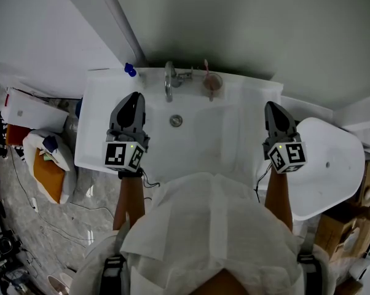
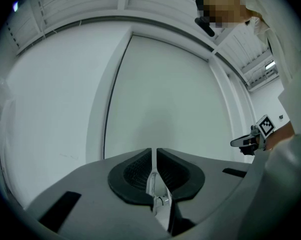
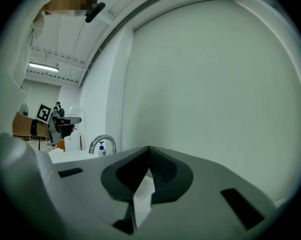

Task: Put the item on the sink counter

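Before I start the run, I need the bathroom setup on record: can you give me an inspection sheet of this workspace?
Surface: white ceramic sink counter, with a round metal drain in the basin.
Job's things: no item is held; which item is meant cannot be told.
Clutter: pinkish cup with a toothbrush on the back rim, right of the curved chrome tap; blue-capped bottle at the back left corner.
Grippers: left tool shut, nothing in it; right tool shut, nothing in it.
Cables: thin black leads at both wrists; loose floor wires at left.
Surroundings: white rounded toilet lid at right; white bag with orange contents at left.
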Available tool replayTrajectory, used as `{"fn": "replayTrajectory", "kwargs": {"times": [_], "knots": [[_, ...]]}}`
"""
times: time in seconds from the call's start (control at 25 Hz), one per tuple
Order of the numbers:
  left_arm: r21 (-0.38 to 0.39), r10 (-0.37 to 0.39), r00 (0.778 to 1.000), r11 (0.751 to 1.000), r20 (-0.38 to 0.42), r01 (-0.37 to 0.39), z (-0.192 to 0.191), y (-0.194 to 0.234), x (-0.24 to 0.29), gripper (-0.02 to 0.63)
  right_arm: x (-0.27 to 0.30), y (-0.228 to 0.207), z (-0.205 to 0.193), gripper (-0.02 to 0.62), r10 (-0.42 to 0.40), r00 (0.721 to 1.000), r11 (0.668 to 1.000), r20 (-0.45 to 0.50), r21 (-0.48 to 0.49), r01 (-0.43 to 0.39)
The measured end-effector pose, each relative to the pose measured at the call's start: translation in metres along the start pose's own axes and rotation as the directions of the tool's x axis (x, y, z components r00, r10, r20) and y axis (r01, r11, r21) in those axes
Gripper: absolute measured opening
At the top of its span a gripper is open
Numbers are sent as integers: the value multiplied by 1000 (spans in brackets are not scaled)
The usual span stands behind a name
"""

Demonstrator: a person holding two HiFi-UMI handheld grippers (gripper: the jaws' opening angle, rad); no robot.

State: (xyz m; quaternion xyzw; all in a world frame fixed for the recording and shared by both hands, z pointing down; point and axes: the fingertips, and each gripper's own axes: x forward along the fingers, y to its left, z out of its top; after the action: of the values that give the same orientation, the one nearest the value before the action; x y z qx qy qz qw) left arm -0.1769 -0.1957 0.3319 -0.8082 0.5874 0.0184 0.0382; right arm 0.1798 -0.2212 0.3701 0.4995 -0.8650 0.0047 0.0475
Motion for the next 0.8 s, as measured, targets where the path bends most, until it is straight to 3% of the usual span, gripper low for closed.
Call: {"fn": "replayTrajectory", "kwargs": {"times": [0.8], "knots": [[-9,3,1000,1000,-6,-3,-3,1,2,43,3,-1,-4,9,-8,999,1000,-31,-5,8]]}}
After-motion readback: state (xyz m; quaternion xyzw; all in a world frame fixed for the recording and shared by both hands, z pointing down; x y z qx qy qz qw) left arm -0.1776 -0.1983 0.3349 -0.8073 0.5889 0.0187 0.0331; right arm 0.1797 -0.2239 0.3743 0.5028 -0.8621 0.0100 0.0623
